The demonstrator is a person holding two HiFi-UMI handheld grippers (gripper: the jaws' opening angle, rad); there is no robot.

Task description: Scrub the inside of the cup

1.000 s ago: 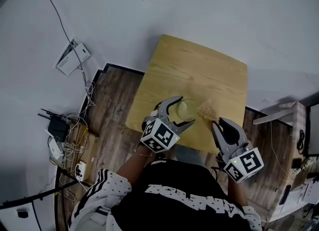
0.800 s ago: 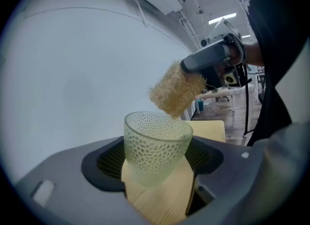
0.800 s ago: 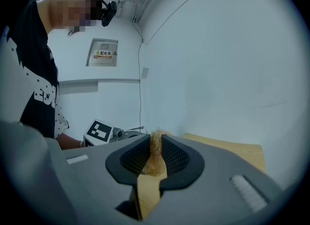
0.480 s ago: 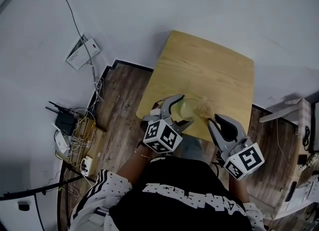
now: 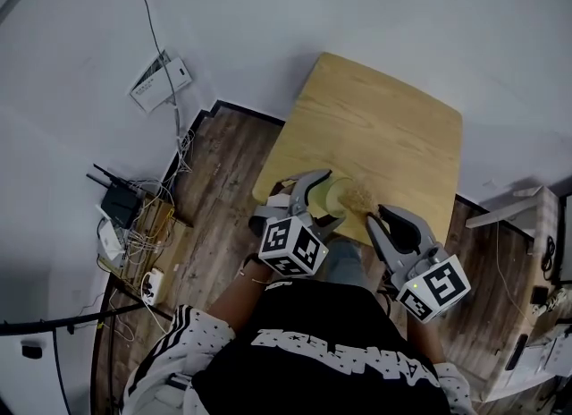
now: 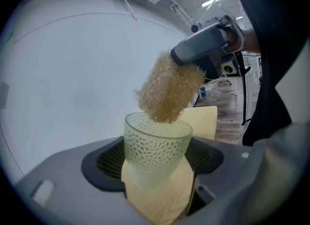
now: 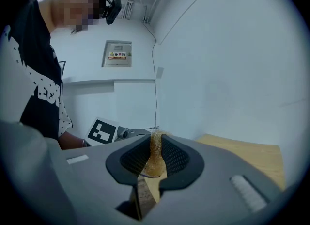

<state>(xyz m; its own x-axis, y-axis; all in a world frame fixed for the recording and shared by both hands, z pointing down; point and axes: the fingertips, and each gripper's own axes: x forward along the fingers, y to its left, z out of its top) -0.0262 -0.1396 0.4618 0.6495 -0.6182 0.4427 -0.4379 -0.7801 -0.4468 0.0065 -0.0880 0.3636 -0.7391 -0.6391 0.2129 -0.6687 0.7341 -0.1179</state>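
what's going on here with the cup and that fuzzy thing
A person stands at a wooden table with a claw in each hand. The left claw is shut on a pale green textured cup, holding it upright. The right claw pinches a golden scrubber, and the scrubber's lower end is right at the cup's mouth, not deep inside. It looks like scrubbing the inside is just starting.

There was one cup, one scrubber and one table. Grippers numbered two: the left gripper and the right gripper. One person was in view.
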